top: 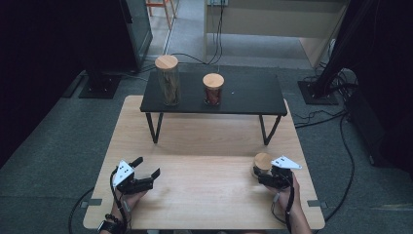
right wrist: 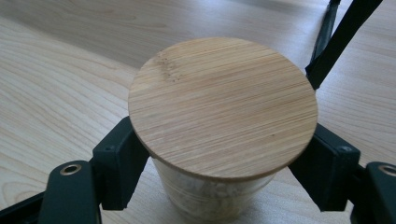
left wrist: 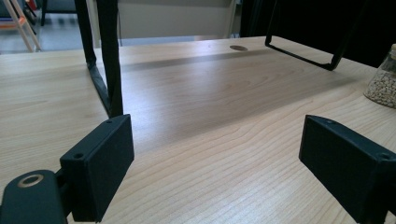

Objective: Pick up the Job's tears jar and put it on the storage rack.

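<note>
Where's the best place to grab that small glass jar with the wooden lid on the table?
Grip the small jar on its glass wall just under the overhanging wooden lid, coming in level from the near side. The right claw is already shut on it there.

I saw a pale wood-grain table (top: 204, 141) and a black shelf (top: 253, 95) on black legs. The small jar (right wrist: 210, 196) had a striped bamboo lid (right wrist: 223, 107) and beige grains inside. Both grippers' jaws were matte black. The tall jar's (top: 168, 83) contents looked tan, the middle jar's (top: 213, 90) reddish-brown.
</note>
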`<action>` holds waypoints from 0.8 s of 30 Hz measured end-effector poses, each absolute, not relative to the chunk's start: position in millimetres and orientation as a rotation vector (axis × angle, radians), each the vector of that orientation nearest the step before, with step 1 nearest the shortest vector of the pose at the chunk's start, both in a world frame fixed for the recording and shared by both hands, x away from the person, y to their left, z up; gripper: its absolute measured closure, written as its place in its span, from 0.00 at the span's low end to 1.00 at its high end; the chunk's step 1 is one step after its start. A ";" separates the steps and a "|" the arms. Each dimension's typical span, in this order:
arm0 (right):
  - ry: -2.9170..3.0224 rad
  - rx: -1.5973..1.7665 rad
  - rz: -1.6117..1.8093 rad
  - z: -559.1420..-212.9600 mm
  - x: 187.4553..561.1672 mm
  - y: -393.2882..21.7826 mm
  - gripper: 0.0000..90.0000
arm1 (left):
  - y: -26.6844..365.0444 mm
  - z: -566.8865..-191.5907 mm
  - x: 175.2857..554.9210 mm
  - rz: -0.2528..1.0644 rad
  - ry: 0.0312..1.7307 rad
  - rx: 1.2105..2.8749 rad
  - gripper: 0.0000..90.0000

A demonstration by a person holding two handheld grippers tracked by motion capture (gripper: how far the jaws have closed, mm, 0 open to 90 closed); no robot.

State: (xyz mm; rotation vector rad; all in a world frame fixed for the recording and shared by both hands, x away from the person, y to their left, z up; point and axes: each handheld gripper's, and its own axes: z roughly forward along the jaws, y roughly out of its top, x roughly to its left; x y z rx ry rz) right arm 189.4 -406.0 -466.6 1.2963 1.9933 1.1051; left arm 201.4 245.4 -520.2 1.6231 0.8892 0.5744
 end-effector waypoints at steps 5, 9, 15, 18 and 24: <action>1.992 1.293 1.108 -462.8 188.3 -406.8 0.28 | 245.4 -520.2 201.3 0.575 0.889 1.623 0.11; 2.000 1.287 1.110 -460.4 187.8 -407.8 0.28 | 245.4 -520.0 201.4 0.574 0.889 1.625 0.11; 2.001 1.285 1.110 -459.5 187.1 -408.8 0.28 | 245.2 -520.0 201.4 0.575 0.889 1.625 0.11; 2.000 1.290 1.110 -458.4 186.9 -409.2 0.28 | 245.1 -520.1 201.5 0.574 0.889 1.624 0.11; 1.998 1.289 1.113 -454.4 186.0 -411.1 0.28 | 245.3 -519.8 201.9 0.574 0.888 1.627 0.11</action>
